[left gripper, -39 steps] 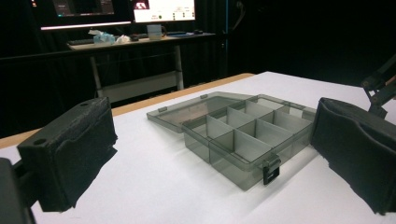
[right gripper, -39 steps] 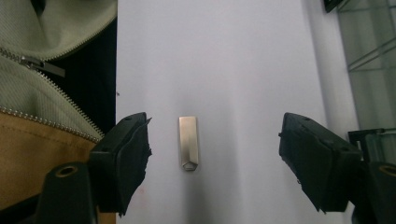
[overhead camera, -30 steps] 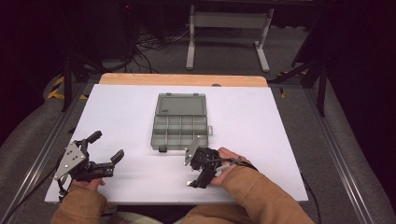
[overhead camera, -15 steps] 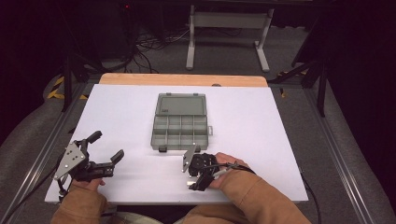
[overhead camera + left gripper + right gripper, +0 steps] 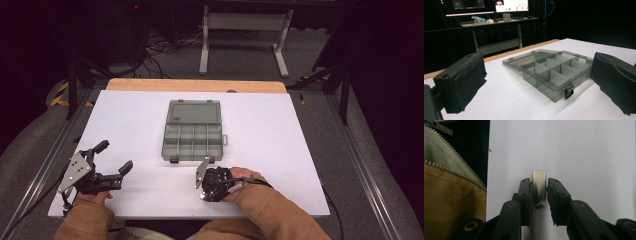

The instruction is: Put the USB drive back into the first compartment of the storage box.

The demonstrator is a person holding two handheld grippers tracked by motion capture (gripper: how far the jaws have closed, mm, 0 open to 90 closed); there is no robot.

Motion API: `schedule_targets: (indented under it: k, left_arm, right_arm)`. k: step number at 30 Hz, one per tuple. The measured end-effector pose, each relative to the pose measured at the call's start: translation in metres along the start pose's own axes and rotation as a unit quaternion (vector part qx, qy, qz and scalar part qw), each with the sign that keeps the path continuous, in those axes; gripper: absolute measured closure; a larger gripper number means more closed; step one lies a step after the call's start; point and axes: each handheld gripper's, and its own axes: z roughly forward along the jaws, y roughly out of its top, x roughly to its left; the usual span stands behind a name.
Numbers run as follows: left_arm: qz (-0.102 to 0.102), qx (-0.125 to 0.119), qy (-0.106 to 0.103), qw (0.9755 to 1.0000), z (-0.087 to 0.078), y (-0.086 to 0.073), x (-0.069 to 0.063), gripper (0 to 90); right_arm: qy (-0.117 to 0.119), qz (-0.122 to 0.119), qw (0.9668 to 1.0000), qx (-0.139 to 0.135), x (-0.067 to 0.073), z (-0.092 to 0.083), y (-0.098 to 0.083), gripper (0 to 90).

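A grey-green clear organizer box (image 5: 192,142) lies open mid-table, its lid (image 5: 195,111) flat behind it and its compartments bare. In the left gripper view the box (image 5: 554,75) sits just ahead, between my jaws. My left gripper (image 5: 115,155) rests open near the front left corner, holding nothing. My right gripper (image 5: 206,192) points down at the table just in front of the box. Its jaws have just been closing, and in the right gripper view my gripper (image 5: 539,182) is shut on a small flat metal piece (image 5: 539,187) lying on the white table.
The white table top (image 5: 280,145) has a wooden strip (image 5: 195,85) along its far edge. A jacket sleeve and zipper (image 5: 451,182) hang beside the table's front edge. Beyond the table stand a metal frame (image 5: 242,35) and floor cables (image 5: 160,47).
My right gripper has drawn slightly toward the table's front edge and tipped down. The left gripper has stayed where it was.
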Motion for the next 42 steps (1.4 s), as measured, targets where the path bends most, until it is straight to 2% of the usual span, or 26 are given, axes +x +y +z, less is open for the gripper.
schedule_targets:
  k: [3, 22, 29, 42]
  left_arm:
    - [0.000, 0.000, 0.000, 1.0000, 0.000, 0.000, 0.000, 1.0]
    - [-0.001, 0.000, 0.000, 1.0000, 0.000, 0.000, 0.000, 1.0]
    - [-0.001, 0.000, 0.000, 1.0000, 0.000, 0.000, 0.000, 1.0]
    - [-0.003, 0.000, 0.000, 1.0000, 0.000, 0.000, 0.000, 1.0]
  right_arm:
    - [-0.005, -0.001, 1.0000, 0.004, 0.001, 0.001, -0.001, 78.2]
    - [-0.007, 0.004, 1.0000, -0.002, 0.000, -0.001, -0.001, 78.9]
    - [-0.016, 0.005, 0.9997, -0.019, -0.003, -0.013, -0.001, 78.9]
    - [-0.051, 0.011, 0.9969, -0.058, -0.015, -0.043, 0.001, 78.9]
